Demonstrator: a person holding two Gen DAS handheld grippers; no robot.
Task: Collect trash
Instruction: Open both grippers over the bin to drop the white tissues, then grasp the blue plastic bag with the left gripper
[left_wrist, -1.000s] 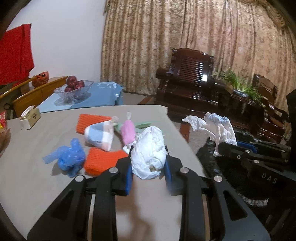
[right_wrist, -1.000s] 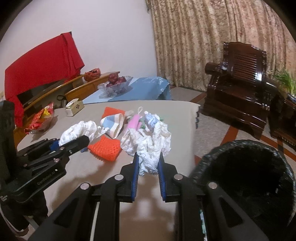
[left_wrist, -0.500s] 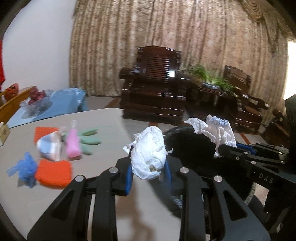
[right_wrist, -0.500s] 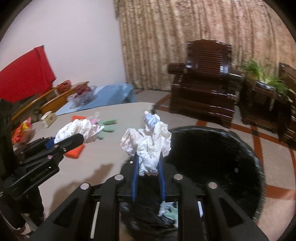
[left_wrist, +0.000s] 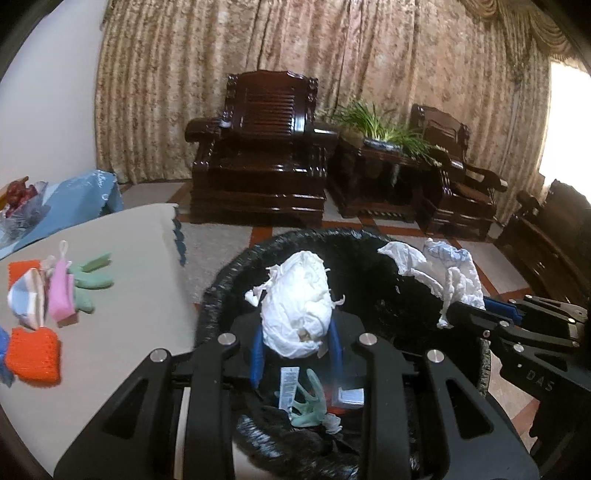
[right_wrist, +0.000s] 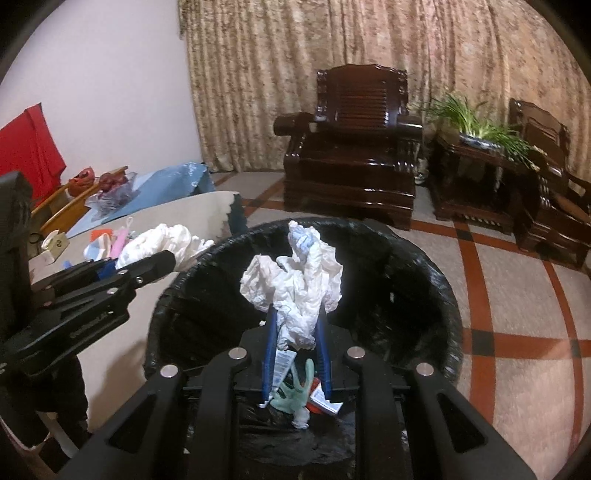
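While the left gripper is clamping a white paper wad w/ long axis upright over the black bin, the right gripper is pinching a crumpled tissue pointing up, bin's btm partly hidden.

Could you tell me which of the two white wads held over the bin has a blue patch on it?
The loose, ragged wad in the right hand-held gripper; its top tip is blue. The left hand-held gripper holds a rounder, plain white ball.
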